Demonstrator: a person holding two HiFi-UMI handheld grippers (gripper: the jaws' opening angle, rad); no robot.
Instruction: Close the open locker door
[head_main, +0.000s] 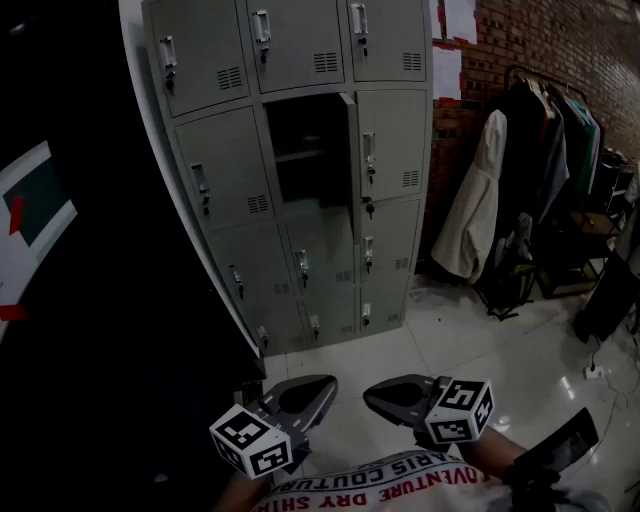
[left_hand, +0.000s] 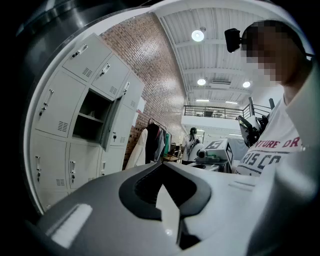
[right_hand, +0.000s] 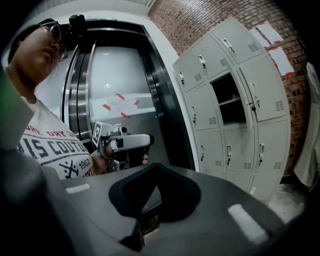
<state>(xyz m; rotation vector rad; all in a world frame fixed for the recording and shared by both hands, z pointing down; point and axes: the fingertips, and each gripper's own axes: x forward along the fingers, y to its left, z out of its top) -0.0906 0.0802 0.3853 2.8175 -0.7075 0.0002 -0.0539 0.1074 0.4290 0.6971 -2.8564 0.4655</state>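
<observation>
While the left gripper (head_main: 322, 388) and right gripper (head_main: 378, 394) sit closed, the grey locker door (left_hand: 111, 124) stands open

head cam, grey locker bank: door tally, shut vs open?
Shut grey metal locker doors: 11
Open grey metal locker door: 1
Total: 12
</observation>
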